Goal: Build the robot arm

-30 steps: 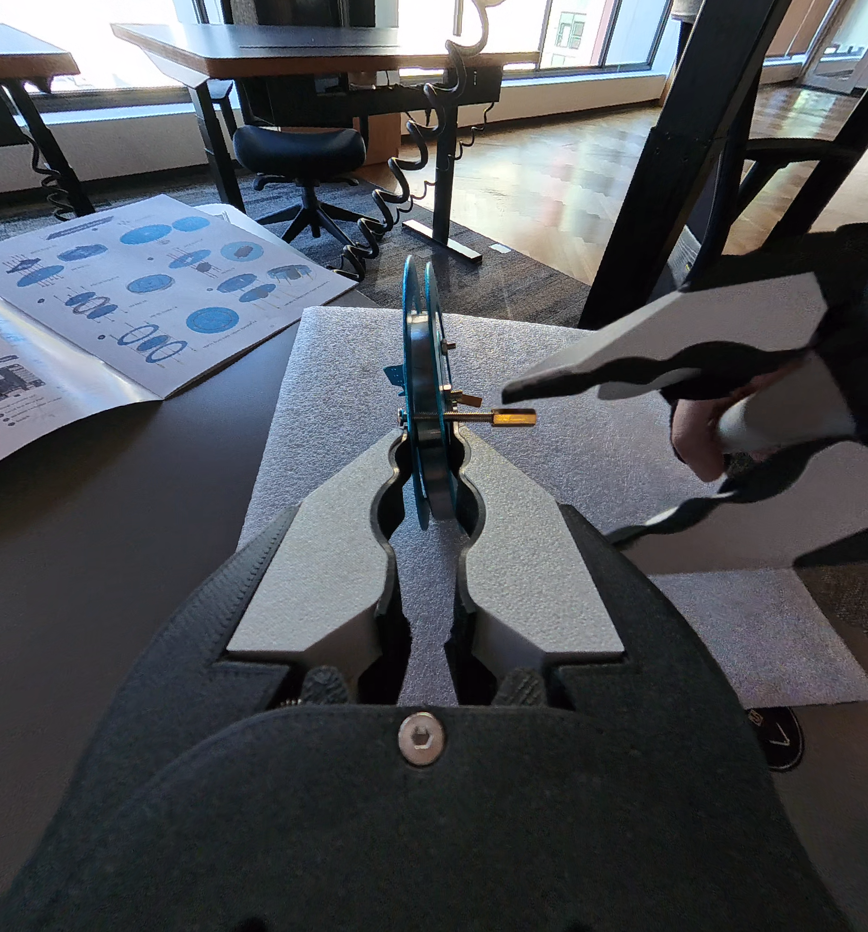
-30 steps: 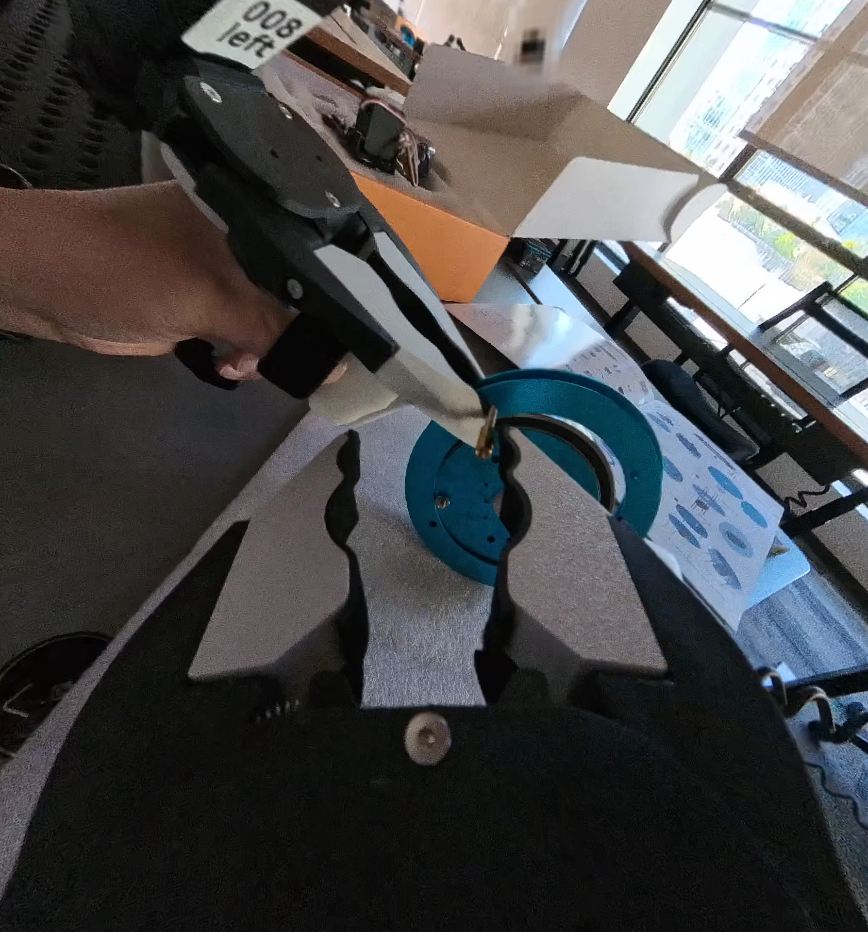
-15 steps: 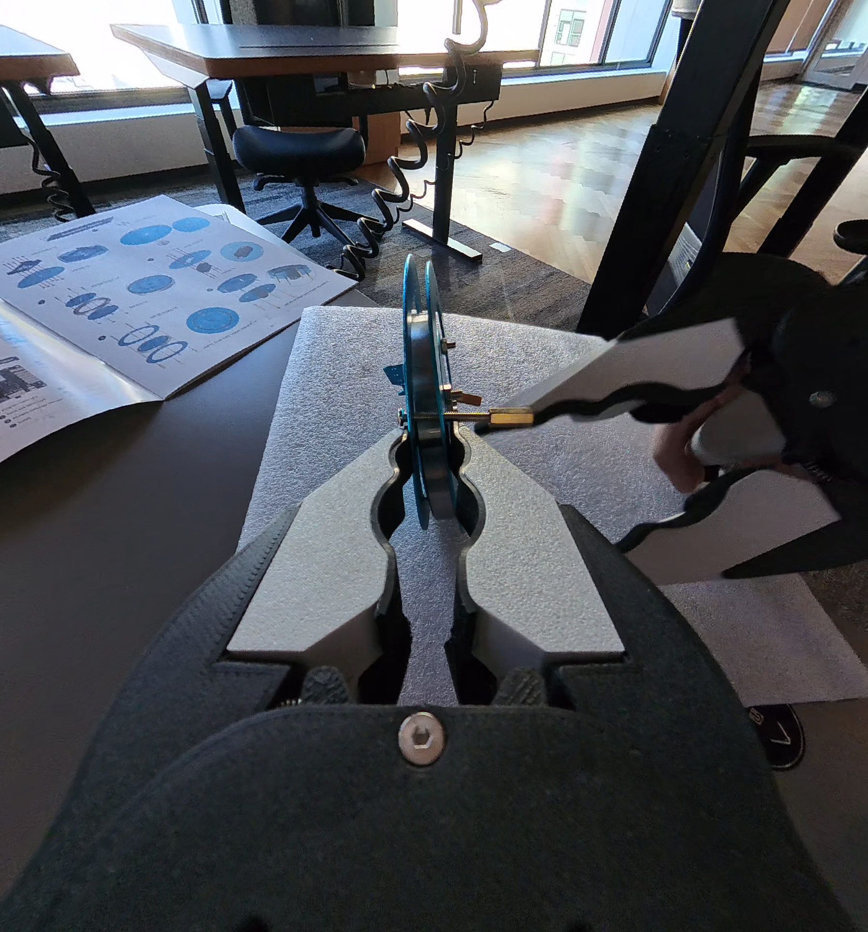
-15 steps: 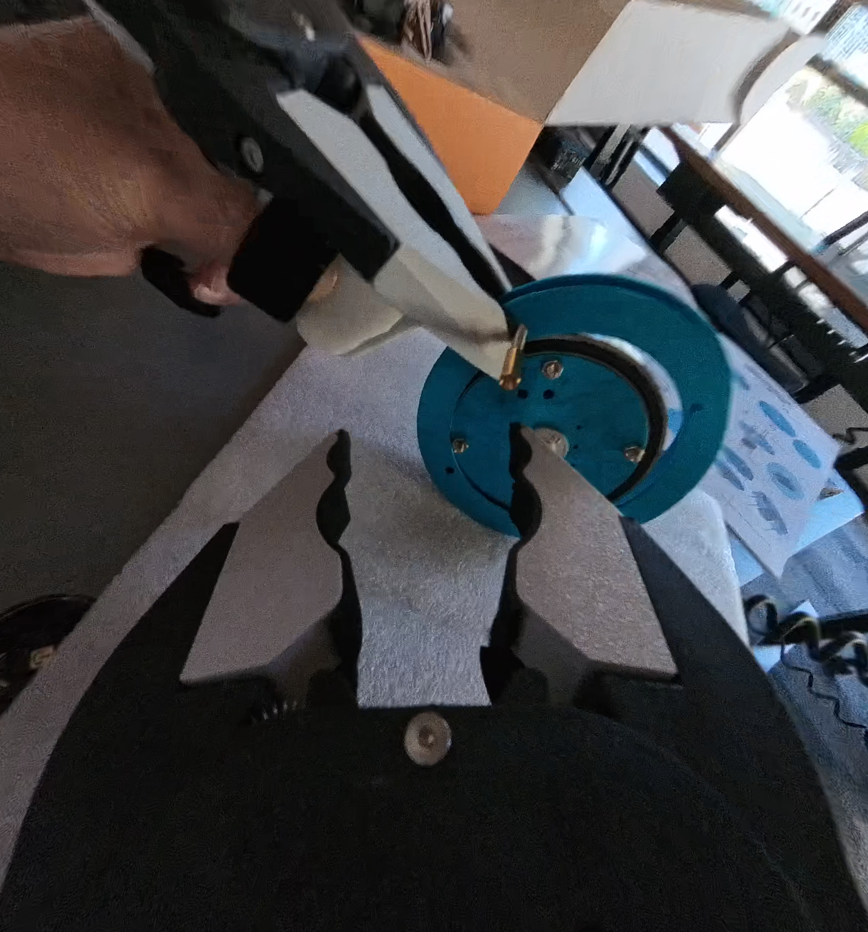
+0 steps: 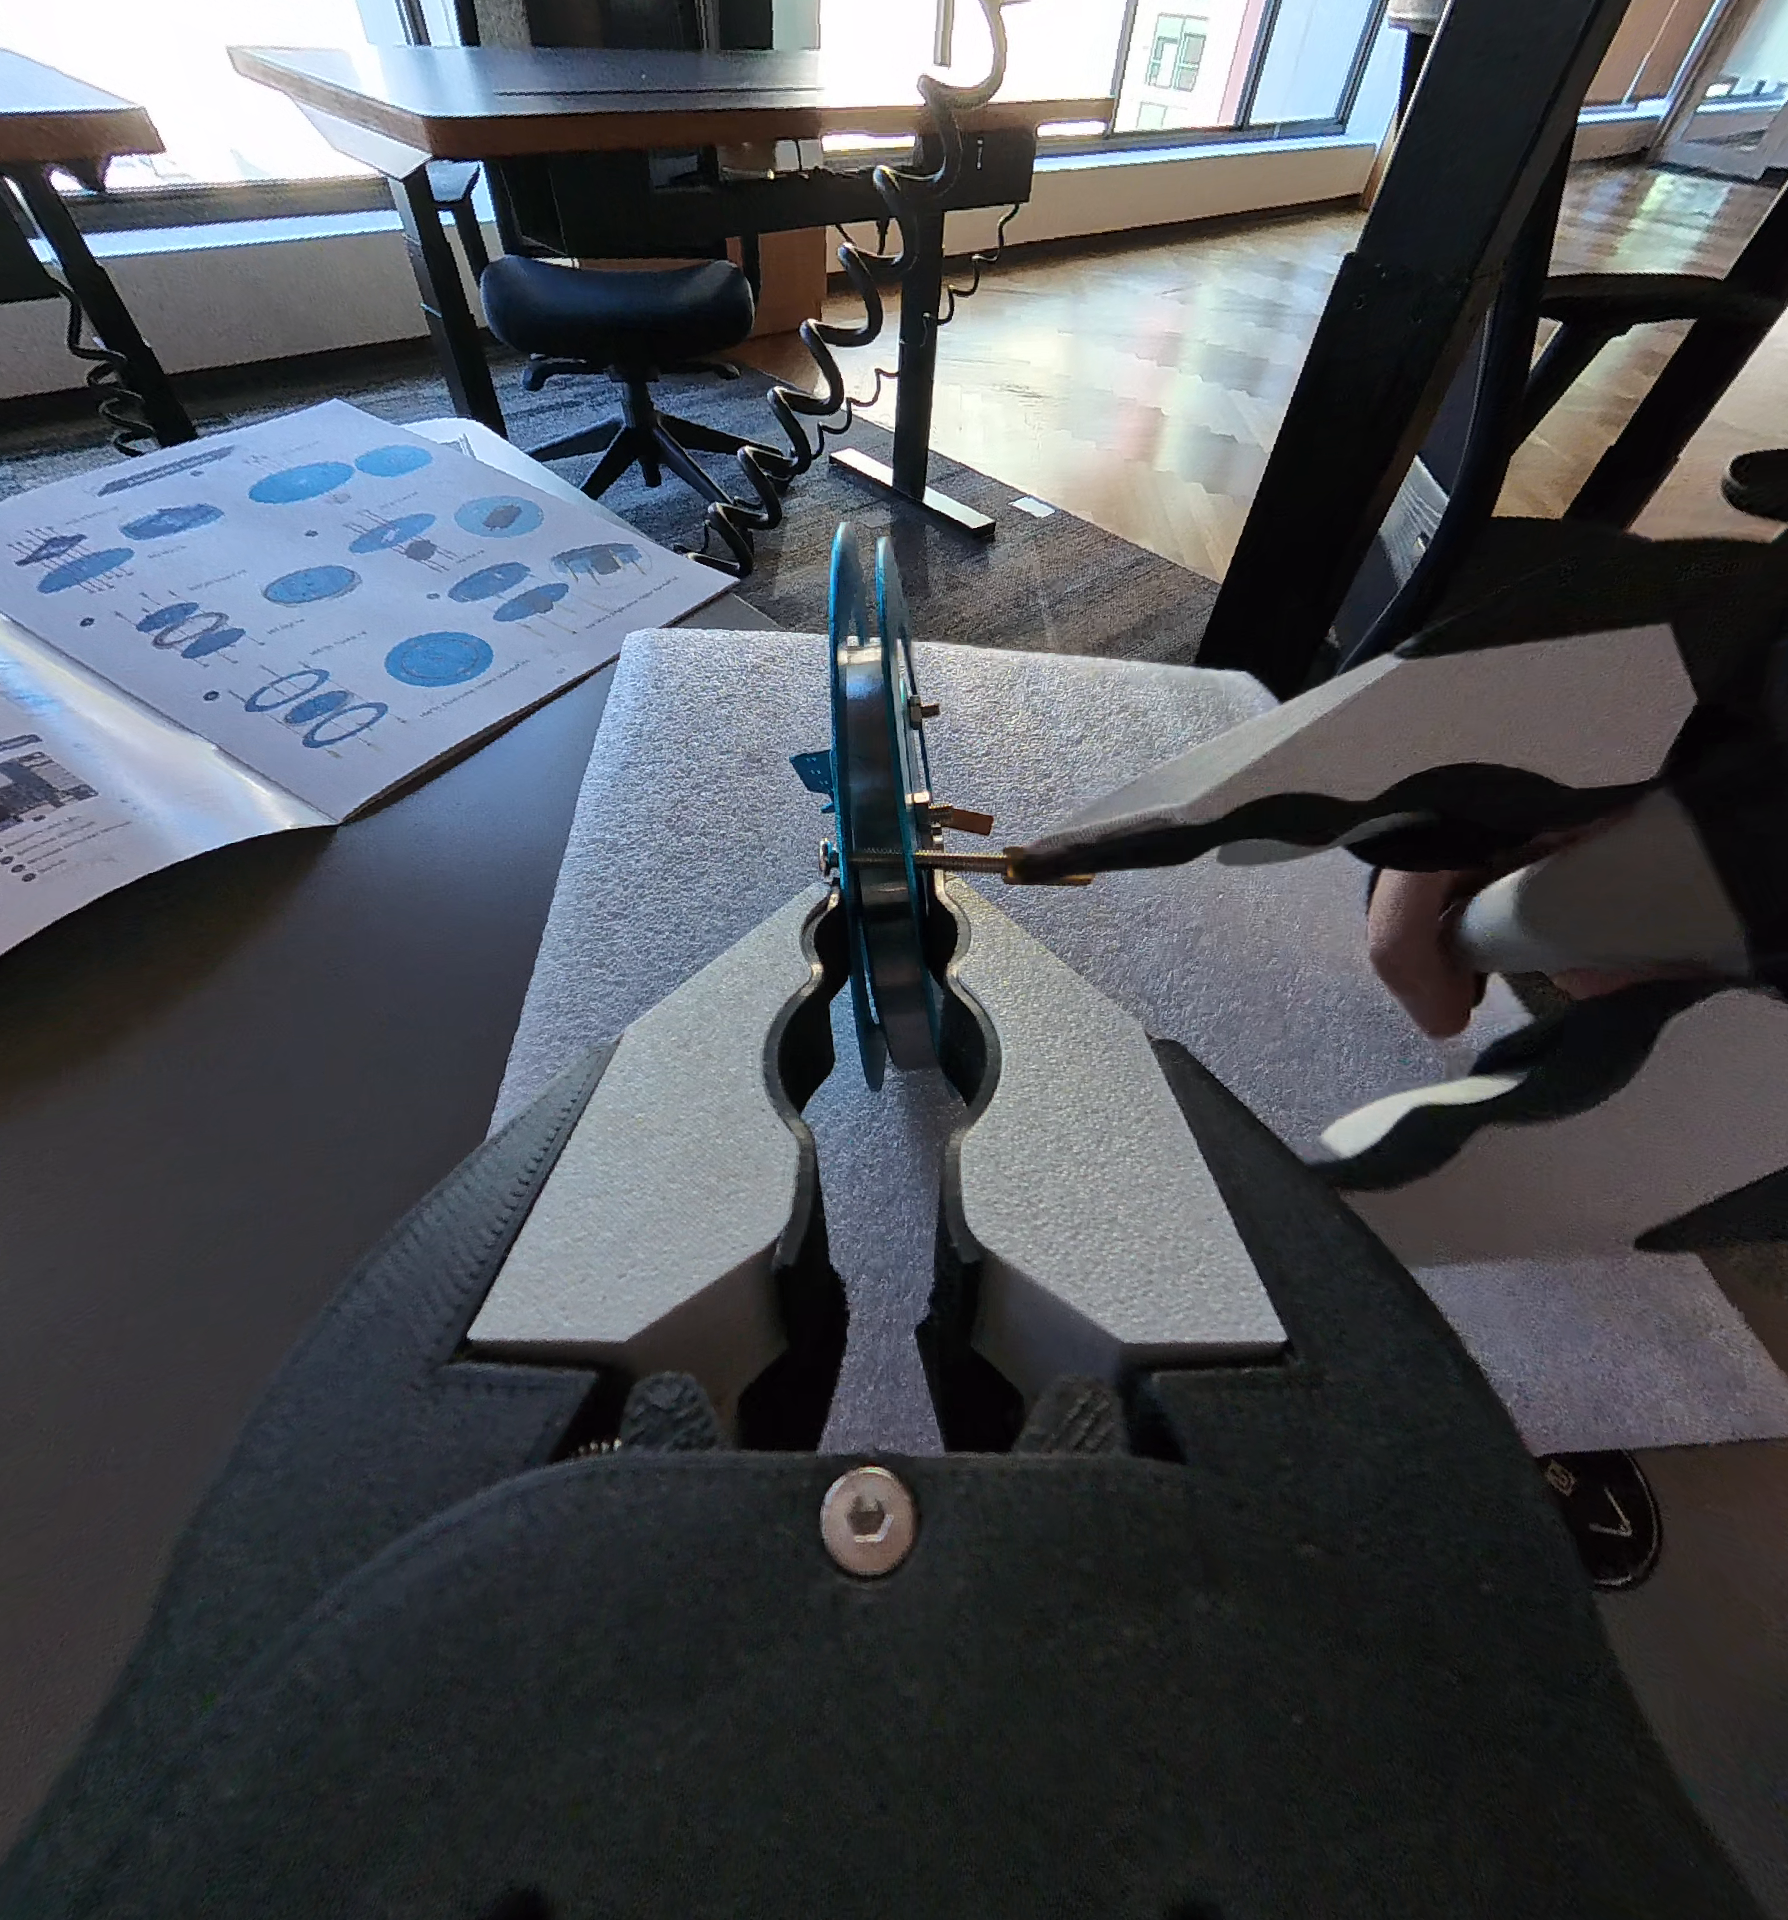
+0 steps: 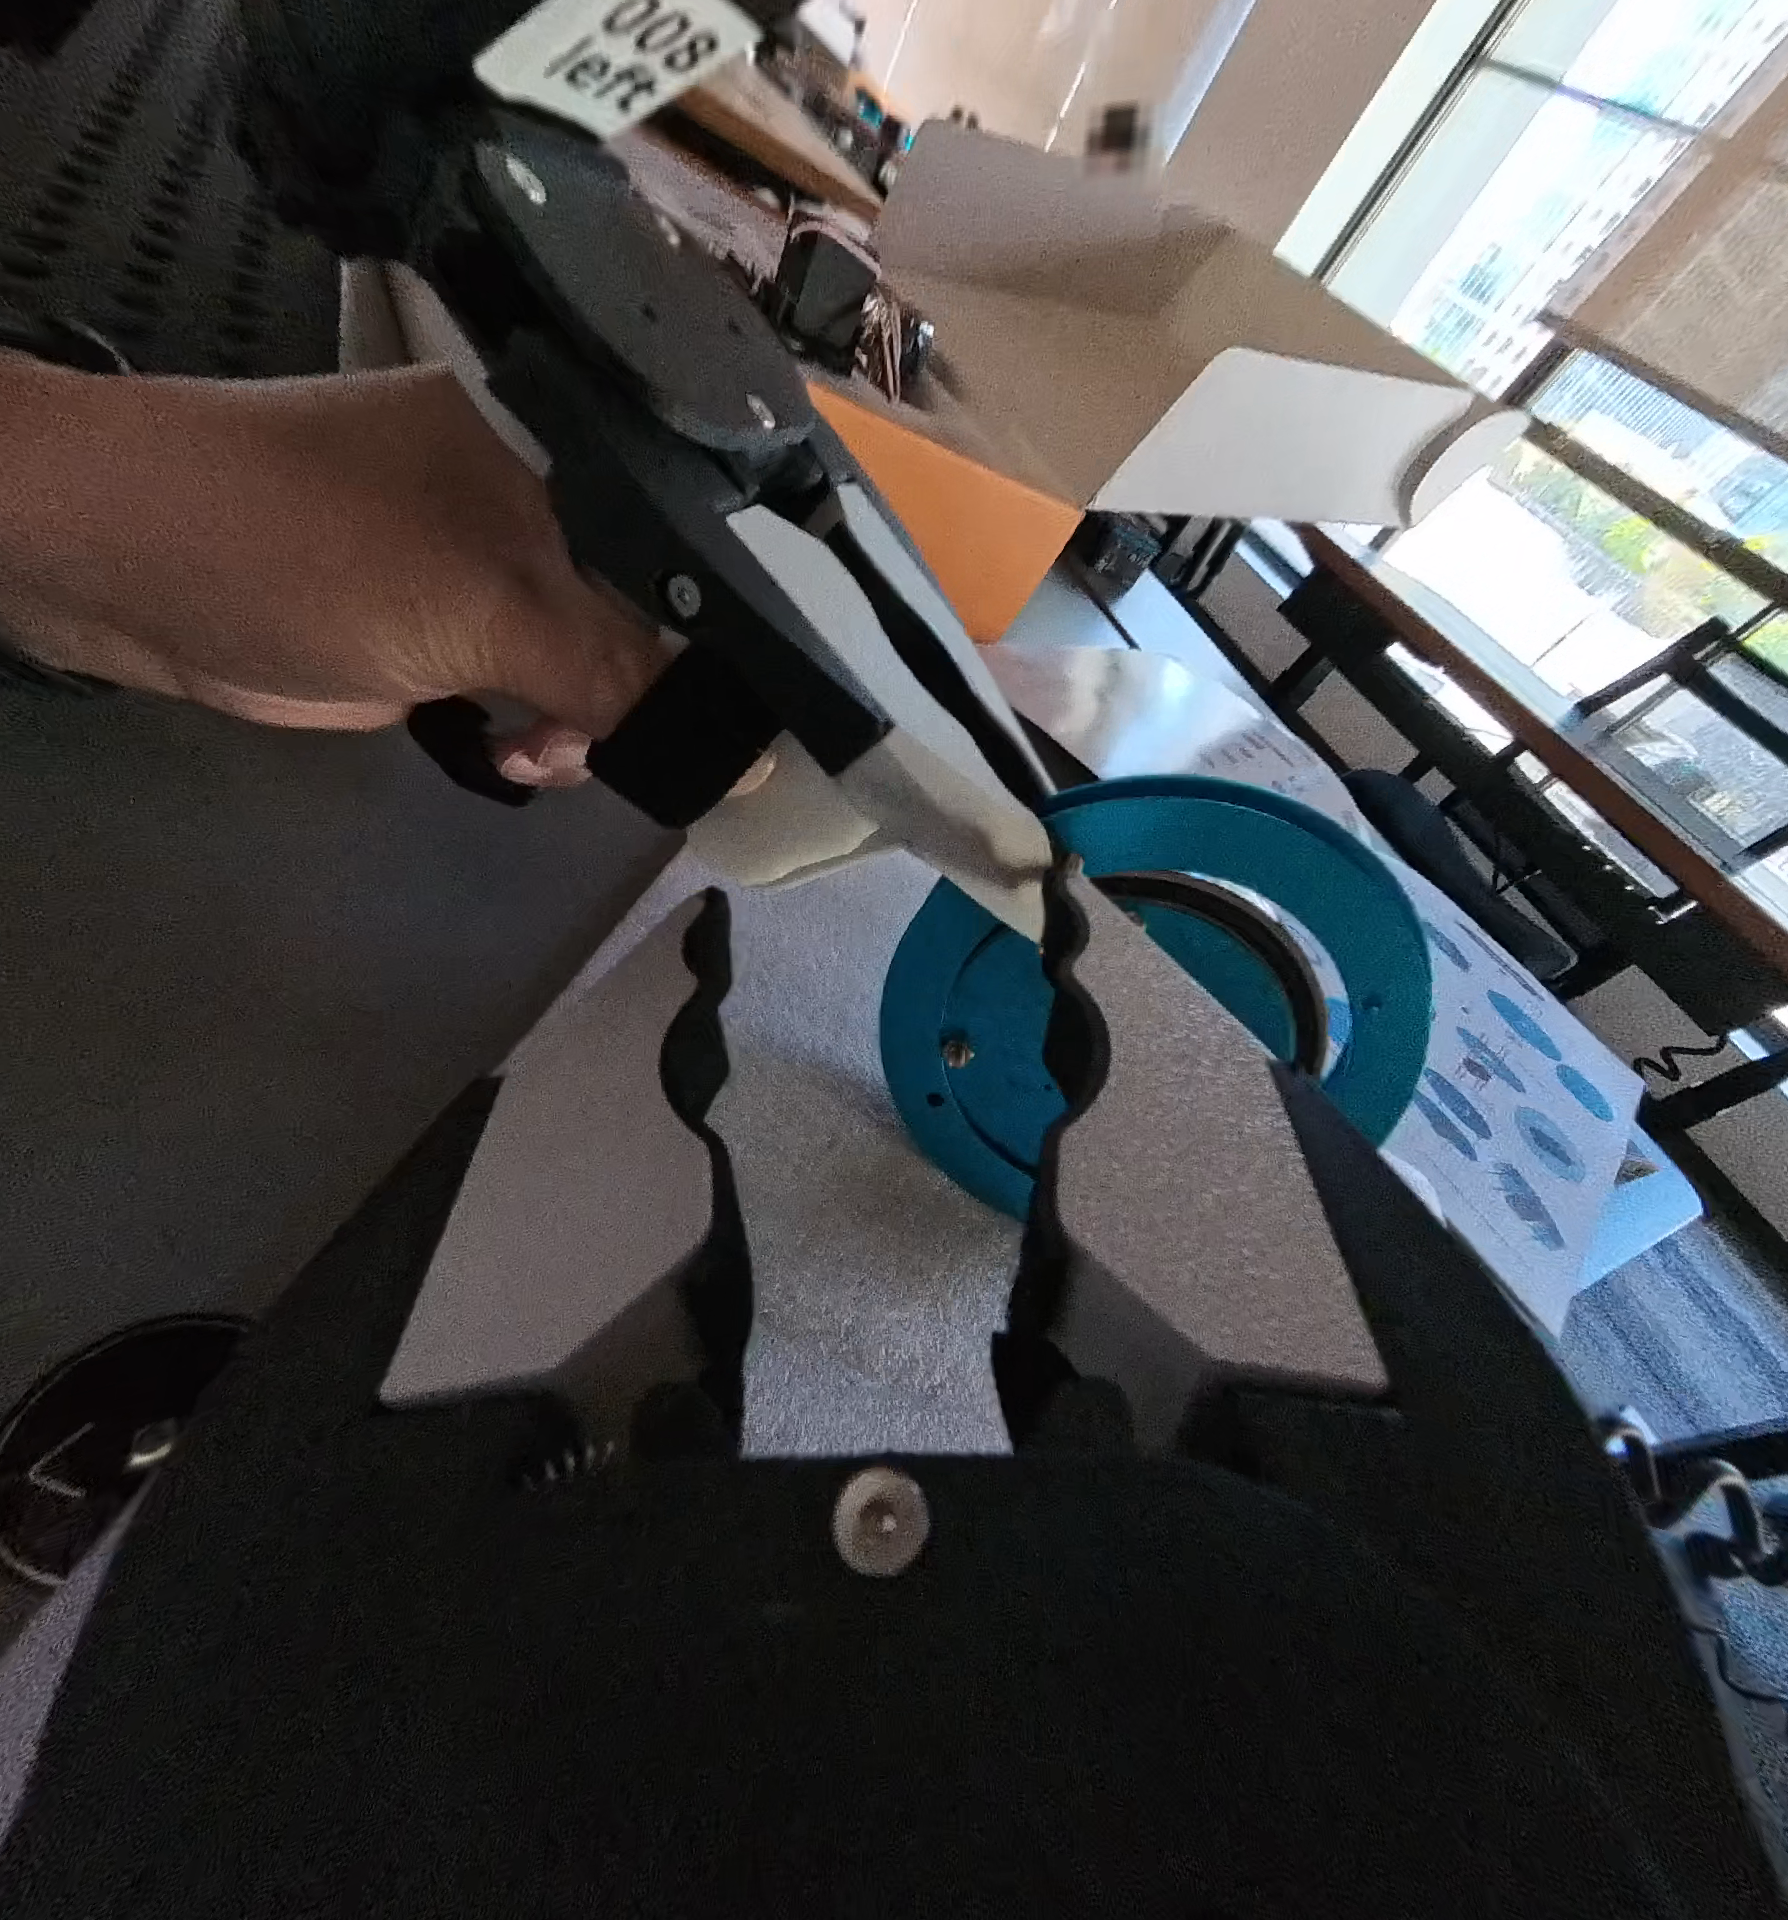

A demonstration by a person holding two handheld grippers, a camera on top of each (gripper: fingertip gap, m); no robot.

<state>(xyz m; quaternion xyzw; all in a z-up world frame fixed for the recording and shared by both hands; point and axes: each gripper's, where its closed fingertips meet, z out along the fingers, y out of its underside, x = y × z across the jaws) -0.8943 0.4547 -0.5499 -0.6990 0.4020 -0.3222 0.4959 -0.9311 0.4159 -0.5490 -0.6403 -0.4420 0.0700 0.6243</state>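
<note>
1. Left gripper (image 5: 885, 914): clenched on the lower rim of the blue disc assembly (image 5: 874, 727), exactly as in the earlier left wrist views (no shift in grip or pose).
2. Blue disc assembly: two plates, standing upright on edge on the grey foam mat (image 5: 713, 748), edge-on to the left wrist view. It has not moved.
3. Brass standoff (image 5: 1051, 864): sticks out sideways from the disc's right face on a threaded stem. Its reach looks unchanged.
4. Right gripper (image 6: 885, 894): fingers spread wide and gripping nothing. The tip of one finger touches the standoff's outer end. Its body has swung back up and away from where it was half a second ago (a rocking of the wrist, tip kept at the standoff).
5. Surroundings: an open booklet (image 5: 298, 603) lies on the dark table (image 5: 194, 1143), left of the mat.
</note>
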